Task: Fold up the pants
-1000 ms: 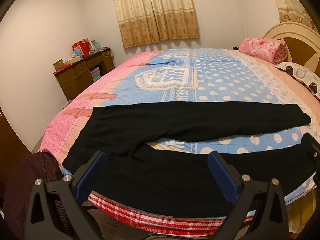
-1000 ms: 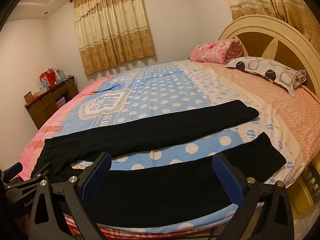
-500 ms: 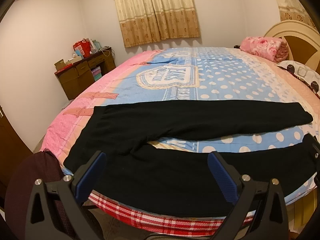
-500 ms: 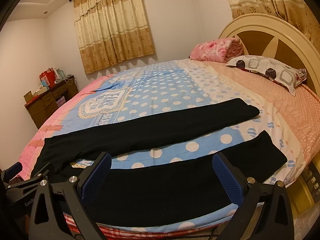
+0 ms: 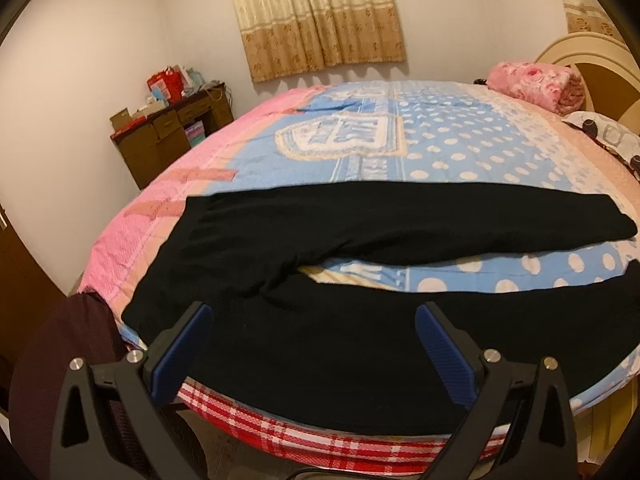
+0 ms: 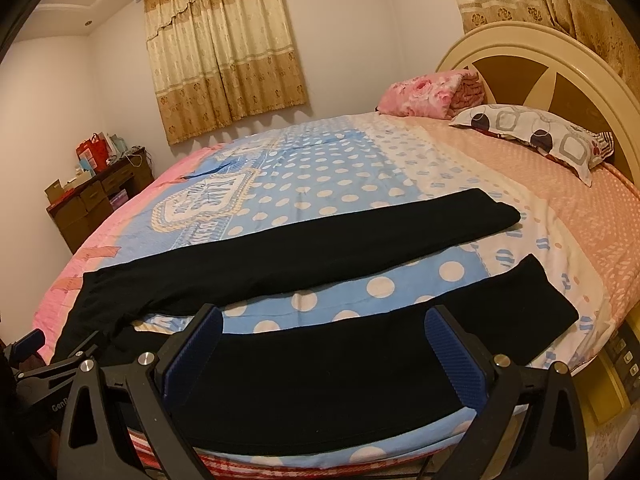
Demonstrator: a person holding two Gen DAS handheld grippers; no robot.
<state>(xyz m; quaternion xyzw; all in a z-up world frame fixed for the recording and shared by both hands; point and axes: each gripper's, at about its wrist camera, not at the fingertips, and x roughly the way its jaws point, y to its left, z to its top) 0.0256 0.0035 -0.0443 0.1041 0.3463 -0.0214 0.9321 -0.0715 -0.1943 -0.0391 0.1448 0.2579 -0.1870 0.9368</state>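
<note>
I see the black pants (image 5: pixel 320 280) spread flat across the near edge of the bed (image 6: pixel 320 168), legs apart, toward the headboard (image 6: pixel 532 64). My left gripper (image 5: pixel 314 344) and right gripper (image 6: pixel 320 348) hover over them, jaws spread, empty. Curtains (image 5: pixel 316 16) hang beyond the bed.

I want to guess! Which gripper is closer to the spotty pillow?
Right. The right gripper hovers near the pants cuffs, toward the spotty pillow; the left gripper is at the waist end.

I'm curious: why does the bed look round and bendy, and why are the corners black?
Both views use fisheye lenses, so the bed bulges and the corners go dark. In the left wrist view the black pants show no detail; in the right wrist view warm light tints the wall.
</note>
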